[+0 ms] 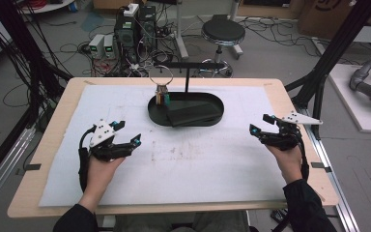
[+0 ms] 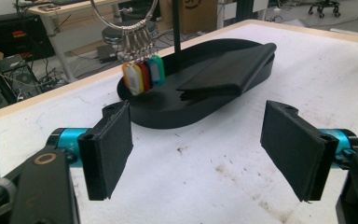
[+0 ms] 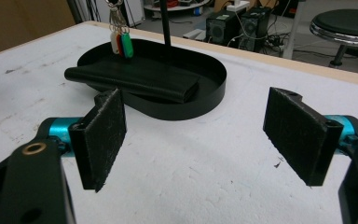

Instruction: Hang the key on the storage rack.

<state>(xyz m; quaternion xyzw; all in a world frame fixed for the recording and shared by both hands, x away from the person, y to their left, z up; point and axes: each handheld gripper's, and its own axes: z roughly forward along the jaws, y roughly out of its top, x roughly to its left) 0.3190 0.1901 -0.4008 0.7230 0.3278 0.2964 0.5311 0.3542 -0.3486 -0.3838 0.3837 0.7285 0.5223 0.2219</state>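
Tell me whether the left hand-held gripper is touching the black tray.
Apart. In the high view, the left hand-held gripper sits well short of the black tray, with bare white mat between them; the left gripper view shows the same gap ahead of its open jaws.

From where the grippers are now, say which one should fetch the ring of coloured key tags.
Left, probably. The key tags hang at the tray's left end, nearer the open left gripper than the right gripper.

Dim, even overhead light, soft shadows; all views slightly soft, backgrounds blurred, no glare.
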